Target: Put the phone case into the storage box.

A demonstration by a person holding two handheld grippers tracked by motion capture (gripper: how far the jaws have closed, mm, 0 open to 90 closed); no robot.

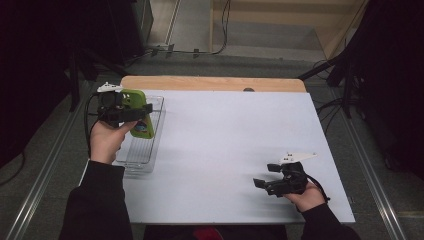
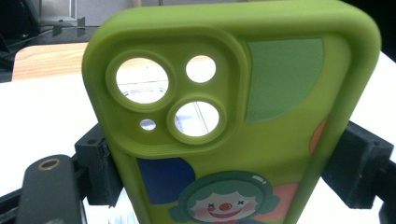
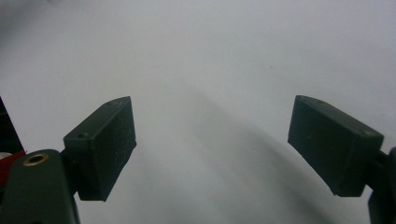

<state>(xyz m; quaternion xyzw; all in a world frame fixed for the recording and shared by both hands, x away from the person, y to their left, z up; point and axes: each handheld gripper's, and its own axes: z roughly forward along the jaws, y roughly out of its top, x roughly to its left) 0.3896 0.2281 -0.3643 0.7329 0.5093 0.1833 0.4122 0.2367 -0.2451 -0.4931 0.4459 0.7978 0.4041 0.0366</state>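
A lime-green phone case (image 2: 243, 126) with camera cut-outs and a clown cartoon on its back is clamped between the jaws of my left gripper (image 2: 224, 172). Seen from the high view, my left gripper (image 1: 131, 114) holds the case (image 1: 137, 107) upright over a clear plastic tray (image 1: 150, 150) at the table's left edge. Near the front right of the white table my right gripper (image 1: 266, 181) rests low with its jaws wide apart. In the right gripper view its fingers (image 3: 100, 144) have nothing but white tabletop between them.
A white sheet (image 1: 225, 145) covers most of the table, and a strip of bare wood (image 1: 210, 83) runs along its far edge. Dark equipment and cables stand on the floor around the table.
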